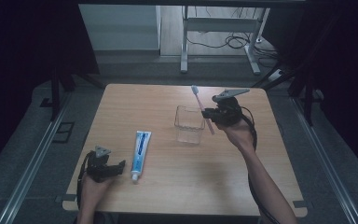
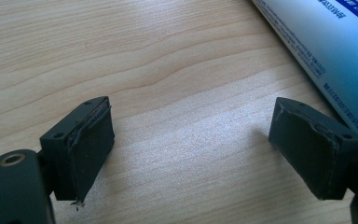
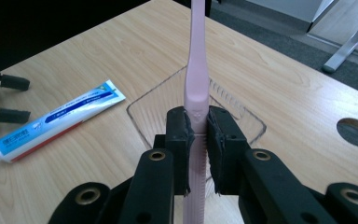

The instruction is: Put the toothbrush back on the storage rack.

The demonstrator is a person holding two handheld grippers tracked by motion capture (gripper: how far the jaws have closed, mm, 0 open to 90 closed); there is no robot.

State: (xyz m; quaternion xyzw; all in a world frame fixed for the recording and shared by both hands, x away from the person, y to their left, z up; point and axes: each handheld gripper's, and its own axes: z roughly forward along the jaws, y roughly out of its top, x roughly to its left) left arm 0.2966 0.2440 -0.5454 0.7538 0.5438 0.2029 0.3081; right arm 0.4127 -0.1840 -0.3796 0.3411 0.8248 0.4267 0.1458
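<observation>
A pink toothbrush stands nearly upright, head up, with my right gripper shut on its handle. In the right gripper view the pads clamp the toothbrush right above the clear square cup. That cup stands at the table's middle, just left of the right gripper. A white and blue toothpaste tube lies flat at the front left, cap toward me. My left gripper rests on the table beside the tube's cap end. Its jaws stand wide apart over bare wood, with the tube beside one pad.
The wooden table has a round hole near its right side. Beyond the far edge stand a desk frame and cables on the floor. Dark curtains close off both sides.
</observation>
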